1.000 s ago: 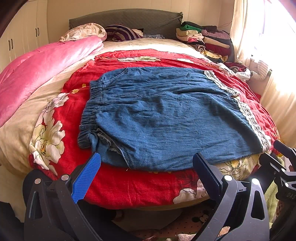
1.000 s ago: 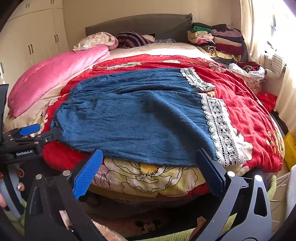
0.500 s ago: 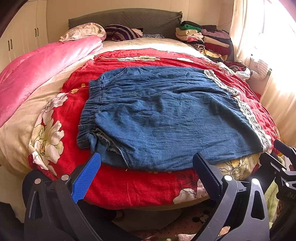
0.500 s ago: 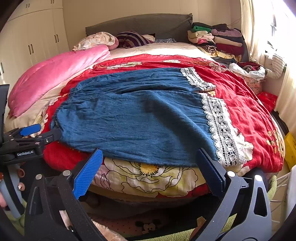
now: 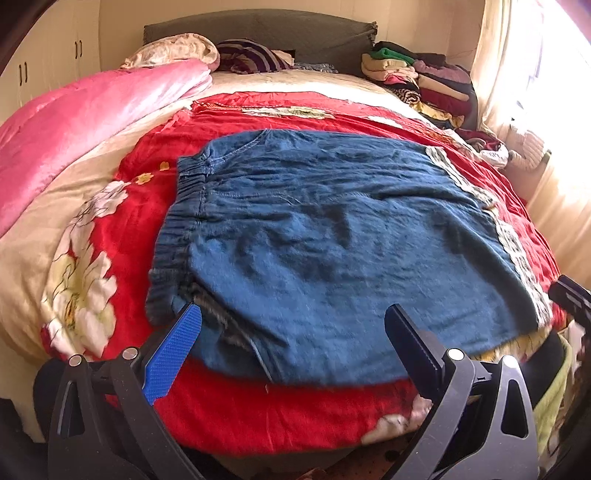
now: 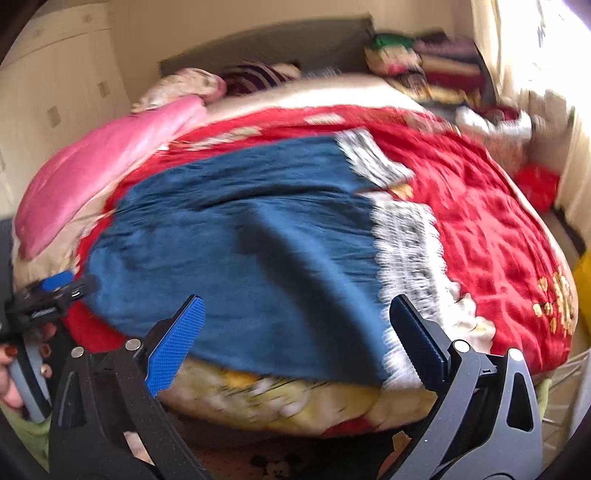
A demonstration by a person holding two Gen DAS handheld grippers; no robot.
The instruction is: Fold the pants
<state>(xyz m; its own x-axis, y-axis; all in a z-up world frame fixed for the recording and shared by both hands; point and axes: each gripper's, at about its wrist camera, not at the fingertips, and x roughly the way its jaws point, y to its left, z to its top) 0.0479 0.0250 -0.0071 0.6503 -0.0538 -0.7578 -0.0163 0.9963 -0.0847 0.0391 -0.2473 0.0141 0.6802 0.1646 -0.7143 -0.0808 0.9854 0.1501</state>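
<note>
Blue denim pants lie spread flat on a red floral blanket, elastic waistband to the left, white lace hems to the right. My left gripper is open, hovering over the near edge of the pants by the waistband corner, holding nothing. My right gripper is open too, above the near edge by the lace hem, its view blurred. The pants fill the middle of the right wrist view. At that view's left edge I see the left gripper and a hand.
A pink quilt lies along the bed's left side. Pillows sit by the grey headboard. A stack of folded clothes is at the far right corner. Curtains hang on the right. Wardrobe doors are at left.
Both grippers have moved forward and closer to the near edge of the pants. The right wrist view has tilted and blurred with motion. The pants lie as before.
</note>
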